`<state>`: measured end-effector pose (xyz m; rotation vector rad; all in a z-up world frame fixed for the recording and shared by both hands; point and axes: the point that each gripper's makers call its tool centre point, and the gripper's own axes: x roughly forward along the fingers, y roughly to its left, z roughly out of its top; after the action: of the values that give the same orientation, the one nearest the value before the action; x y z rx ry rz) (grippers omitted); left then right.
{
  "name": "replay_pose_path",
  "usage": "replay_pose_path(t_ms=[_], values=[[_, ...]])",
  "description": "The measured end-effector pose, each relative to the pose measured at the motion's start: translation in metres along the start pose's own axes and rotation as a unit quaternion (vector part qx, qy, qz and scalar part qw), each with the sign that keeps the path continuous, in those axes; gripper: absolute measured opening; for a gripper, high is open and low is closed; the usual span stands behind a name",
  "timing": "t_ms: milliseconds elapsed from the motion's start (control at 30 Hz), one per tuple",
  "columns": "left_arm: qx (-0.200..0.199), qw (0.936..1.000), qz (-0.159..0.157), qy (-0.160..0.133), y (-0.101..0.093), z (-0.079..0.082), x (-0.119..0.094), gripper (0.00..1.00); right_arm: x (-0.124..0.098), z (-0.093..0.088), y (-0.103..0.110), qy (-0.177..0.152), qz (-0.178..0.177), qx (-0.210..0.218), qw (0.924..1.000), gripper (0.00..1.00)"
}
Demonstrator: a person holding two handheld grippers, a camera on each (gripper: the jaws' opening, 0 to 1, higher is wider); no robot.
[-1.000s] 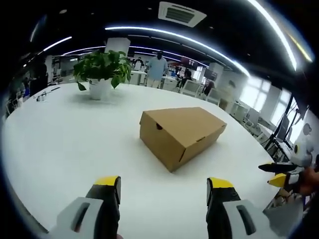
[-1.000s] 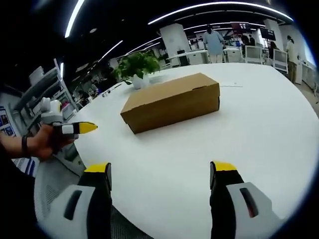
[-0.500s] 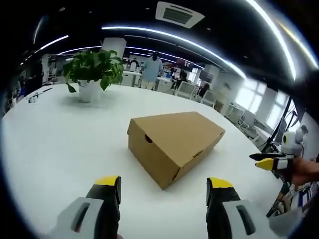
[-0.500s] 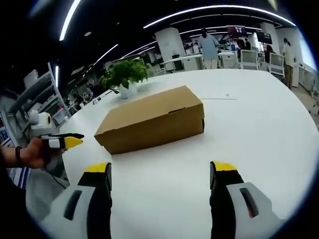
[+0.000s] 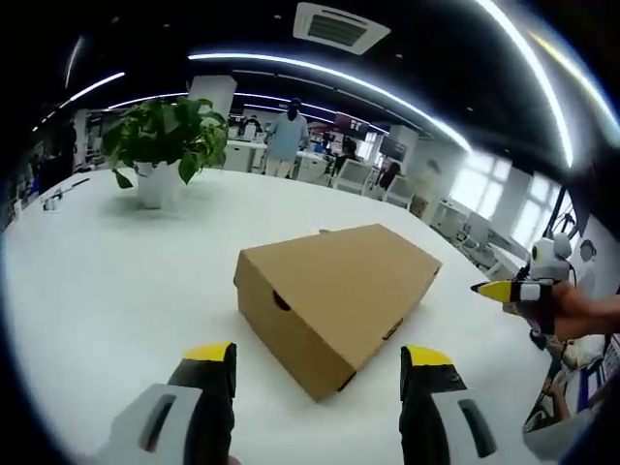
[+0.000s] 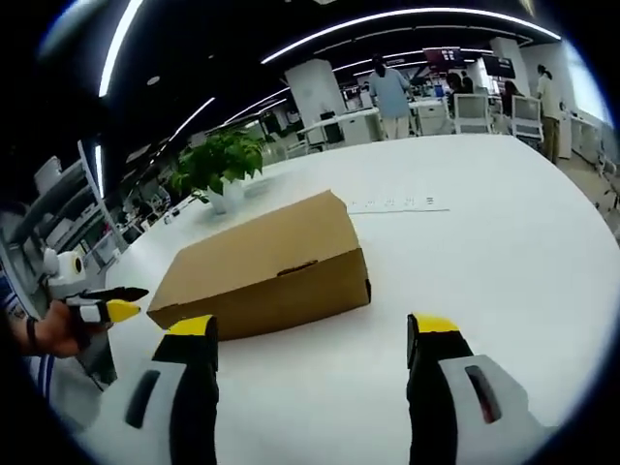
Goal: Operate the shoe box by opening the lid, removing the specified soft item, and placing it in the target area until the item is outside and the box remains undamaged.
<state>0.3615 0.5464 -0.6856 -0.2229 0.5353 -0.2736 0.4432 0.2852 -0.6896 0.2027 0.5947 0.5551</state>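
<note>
A closed brown cardboard shoe box (image 5: 334, 284) lies on the white table (image 5: 107, 262), its lid down. My left gripper (image 5: 318, 356) stands open just short of the box's near corner, nothing between its jaws. In the right gripper view the same box (image 6: 262, 264) lies ahead and to the left, and my right gripper (image 6: 312, 329) is open near its long side. The right gripper (image 5: 513, 290) enters the left gripper view from the right, held by a hand. The left gripper (image 6: 102, 305) appears at the left edge of the right gripper view. The box's contents are hidden.
A potted green plant (image 5: 160, 145) in a white pot stands on the table behind the box; it also appears as the plant (image 6: 218, 167). A person (image 5: 286, 140) stands far back among desks and chairs. Open table surface (image 6: 504, 223) spreads to the right of the box.
Both views have moved closer to the box, which now looms larger. Each gripper stays open, and the other gripper's tip sits nearer the box in each view.
</note>
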Motion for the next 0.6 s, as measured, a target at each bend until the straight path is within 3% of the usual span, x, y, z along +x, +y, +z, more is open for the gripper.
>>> replay_pose_path(t_ms=[333,600], values=[[0.010,0.9998,-0.017,0.007,-0.005,0.001,0.020,0.70,0.034,0.022,-0.011,-0.004,0.003,0.015,0.9999,0.74],[0.004,0.9998,-0.018,0.011,-0.003,0.001,0.027,0.70,0.059,0.023,-0.014,0.012,0.006,0.019,0.9997,0.73]])
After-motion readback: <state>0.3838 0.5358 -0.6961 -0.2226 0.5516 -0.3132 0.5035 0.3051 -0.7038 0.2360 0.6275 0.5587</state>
